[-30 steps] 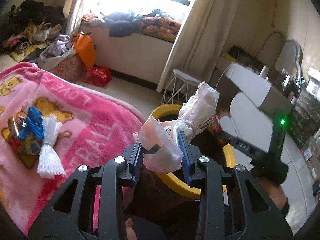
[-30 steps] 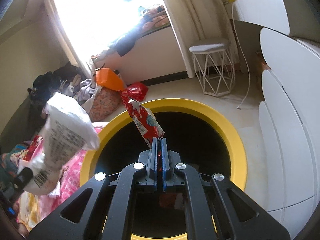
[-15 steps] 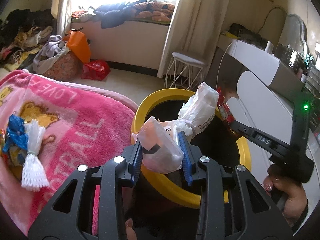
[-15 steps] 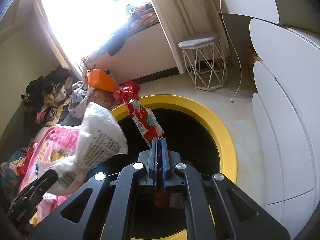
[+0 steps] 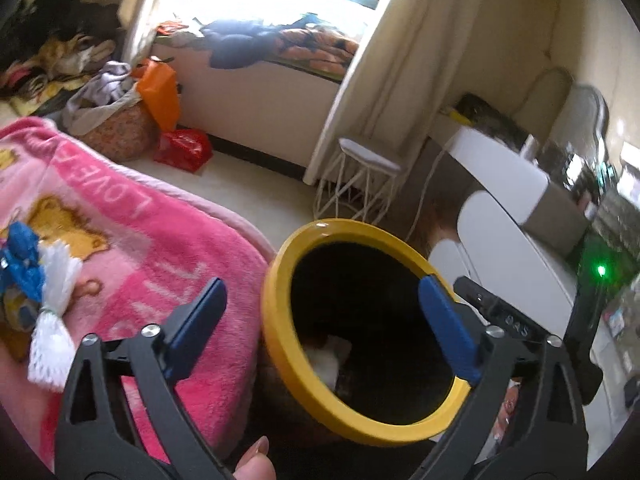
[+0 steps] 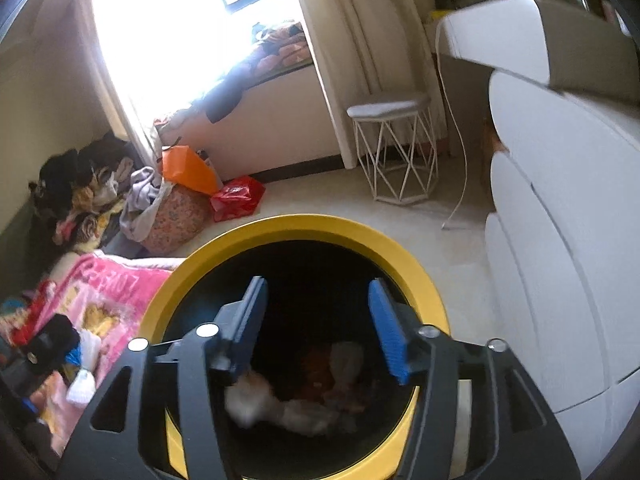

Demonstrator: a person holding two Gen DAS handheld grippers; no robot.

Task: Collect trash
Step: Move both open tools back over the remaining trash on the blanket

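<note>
A black bin with a yellow rim [image 5: 280,264] [image 6: 296,226] stands beside the bed. My left gripper [image 5: 322,290] is open and empty above its mouth. My right gripper [image 6: 316,292] is open and empty over the bin too. A white plastic bag [image 6: 280,404] and a red wrapper [image 6: 320,372] lie blurred inside the bin; the bag shows as a white patch in the left wrist view [image 5: 328,360]. A white foam net [image 5: 54,320] and a blue wrapper [image 5: 22,260] lie on the pink blanket [image 5: 160,248].
A white wire stool [image 6: 394,148] stands by the curtain. White drawers [image 6: 560,260] are at the right. An orange bag [image 5: 160,88], a red bag [image 5: 182,150] and a clothes pile [image 6: 80,196] sit on the floor by the window bench.
Both grippers opened. The white bag left the left gripper and the red wrapper left the right gripper; both now lie inside the bin.
</note>
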